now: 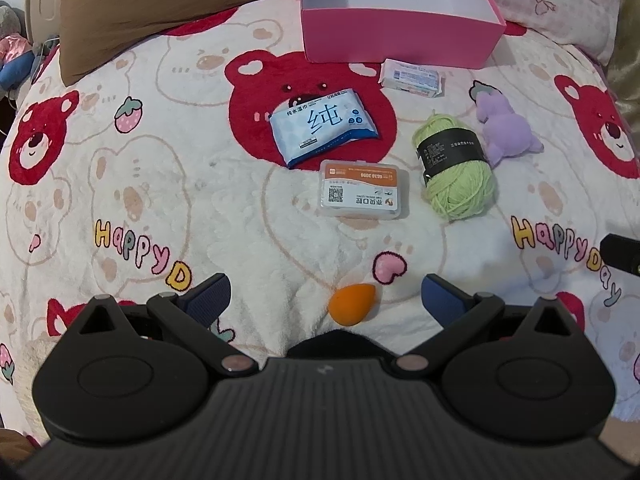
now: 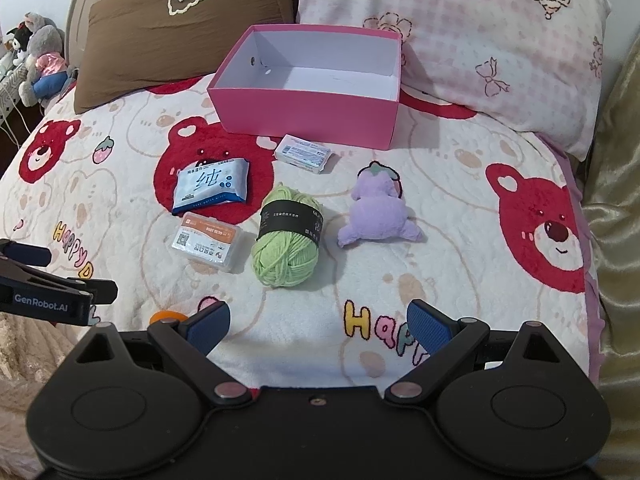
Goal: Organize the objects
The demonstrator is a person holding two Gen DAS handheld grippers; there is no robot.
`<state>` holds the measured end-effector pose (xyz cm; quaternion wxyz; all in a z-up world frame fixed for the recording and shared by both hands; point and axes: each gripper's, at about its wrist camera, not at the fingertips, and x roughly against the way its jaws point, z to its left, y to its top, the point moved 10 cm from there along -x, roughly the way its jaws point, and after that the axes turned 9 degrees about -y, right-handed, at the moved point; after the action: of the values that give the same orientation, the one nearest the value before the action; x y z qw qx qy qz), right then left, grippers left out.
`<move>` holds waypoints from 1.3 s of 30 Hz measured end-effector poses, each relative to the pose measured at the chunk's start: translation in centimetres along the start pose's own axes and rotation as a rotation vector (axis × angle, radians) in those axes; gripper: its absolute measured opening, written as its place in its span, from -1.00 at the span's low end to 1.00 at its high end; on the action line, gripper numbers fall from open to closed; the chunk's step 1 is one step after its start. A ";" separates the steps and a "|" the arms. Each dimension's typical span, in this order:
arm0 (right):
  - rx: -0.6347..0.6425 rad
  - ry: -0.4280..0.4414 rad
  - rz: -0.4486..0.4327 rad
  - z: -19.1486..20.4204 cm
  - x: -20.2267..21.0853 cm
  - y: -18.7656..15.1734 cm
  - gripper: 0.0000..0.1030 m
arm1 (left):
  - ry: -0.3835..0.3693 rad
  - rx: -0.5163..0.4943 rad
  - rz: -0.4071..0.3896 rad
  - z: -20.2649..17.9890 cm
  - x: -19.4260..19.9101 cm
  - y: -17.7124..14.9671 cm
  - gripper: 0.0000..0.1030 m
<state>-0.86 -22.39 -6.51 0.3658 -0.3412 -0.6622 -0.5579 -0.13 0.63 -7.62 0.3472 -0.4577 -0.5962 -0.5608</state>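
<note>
Best begun from the pink box, sitting open and empty at the far end of the bed, just behind the small white packet: worth keeping its open top clear as the target for all 6 loose items. Sensible to clear the nearest piece first and work outward, lowering straight down so the soft blanket does not bunch under the pads. Left gripper spread wide and holding nothing, with the orange sponge egg lying between its fingertips, slightly toward the right one, so a small shift right likely centres it before closing gently on so squashy a thing. Right gripper likewise spread and holding nothing, with the green yarn ball ahead and a little left, the purple plush ahead to the right. Farther off, the wet-wipe pack and clear card case near each other.
</note>
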 end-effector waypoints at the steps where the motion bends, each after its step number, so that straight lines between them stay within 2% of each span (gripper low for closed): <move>1: -0.001 0.000 -0.001 0.0 0.0 0.0 0.89 | 0.000 -0.003 -0.004 0.1 0.1 0.0 1.00; 9: 0.000 -0.005 -0.012 -0.1 0.3 0.1 0.89 | 0.011 -0.036 -0.057 -0.5 1.3 0.5 1.00; 23: 0.003 -0.019 -0.049 -1.3 1.7 1.1 0.89 | -0.025 0.027 -0.077 1.1 2.5 0.9 1.00; 25: 0.006 -0.019 -0.050 -1.3 1.7 1.1 0.89 | -0.034 0.021 -0.087 1.2 2.7 1.1 1.00; 30: 0.026 -0.014 -0.053 -1.0 1.6 1.4 0.89 | 0.009 -0.032 -0.103 1.7 3.0 1.9 1.00; 39: 0.076 0.020 -0.052 0.4 1.3 2.5 0.89 | 0.006 -0.056 -0.123 2.0 3.4 3.9 1.00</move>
<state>0.60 -21.59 -4.23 0.3704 -0.3042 -0.6878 -0.5451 2.60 2.90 -3.37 0.3010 -0.4282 -0.6060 -0.5990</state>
